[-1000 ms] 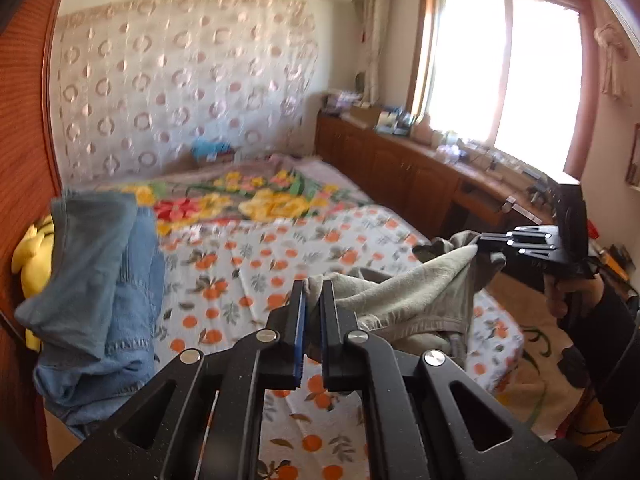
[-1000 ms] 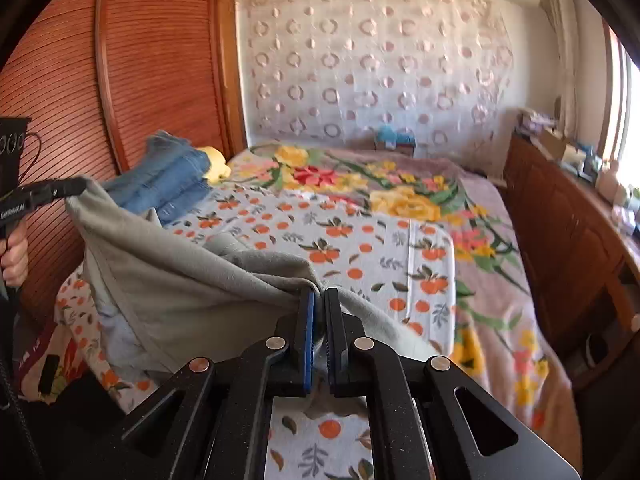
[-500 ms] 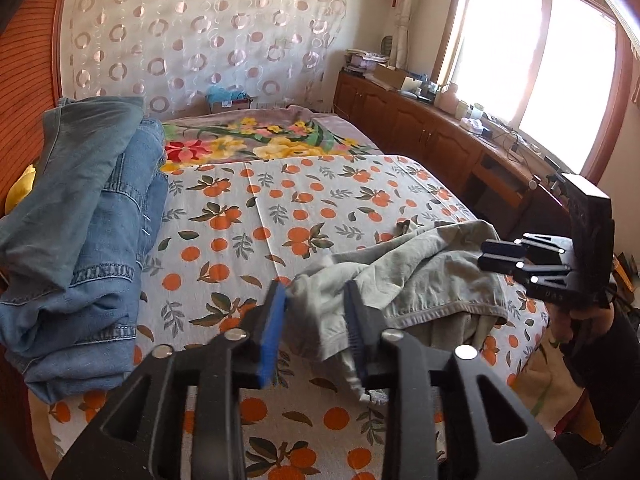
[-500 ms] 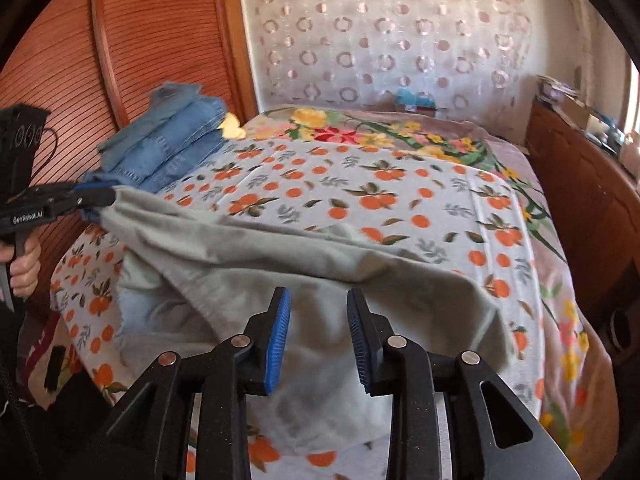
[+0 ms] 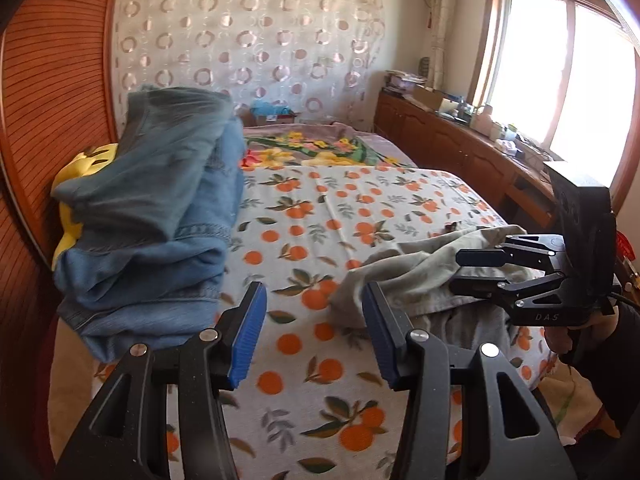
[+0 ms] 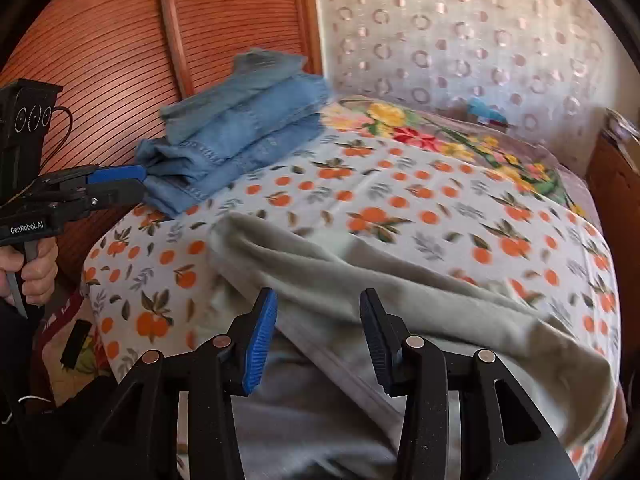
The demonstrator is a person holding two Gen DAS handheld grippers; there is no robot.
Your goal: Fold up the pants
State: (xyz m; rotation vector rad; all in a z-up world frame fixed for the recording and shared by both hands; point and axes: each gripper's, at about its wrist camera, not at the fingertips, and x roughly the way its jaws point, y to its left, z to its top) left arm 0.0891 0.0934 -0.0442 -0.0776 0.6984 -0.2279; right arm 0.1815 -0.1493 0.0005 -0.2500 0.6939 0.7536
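Note:
Grey-green pants (image 6: 400, 292) lie crumpled on the near edge of the bed, partly hanging over it; they also show in the left wrist view (image 5: 416, 276). My right gripper (image 6: 318, 336) is open and empty just above the pants; it also shows in the left wrist view (image 5: 480, 268), over their right part. My left gripper (image 5: 314, 332) is open and empty above the bedspread, left of the pants; it also shows in the right wrist view (image 6: 132, 184), near the jeans.
A pile of folded blue jeans (image 5: 152, 220) sits on the bed's left side, against the wooden headboard (image 6: 120, 60). The bed has an orange-print spread (image 5: 320, 208). A wooden sideboard (image 5: 460, 144) runs under the window at right.
Both grippers held the pants up a second ago, then opened and let them drop onto the bed. Both jaws are now wider and the left gripper has moved left, away from the pants.

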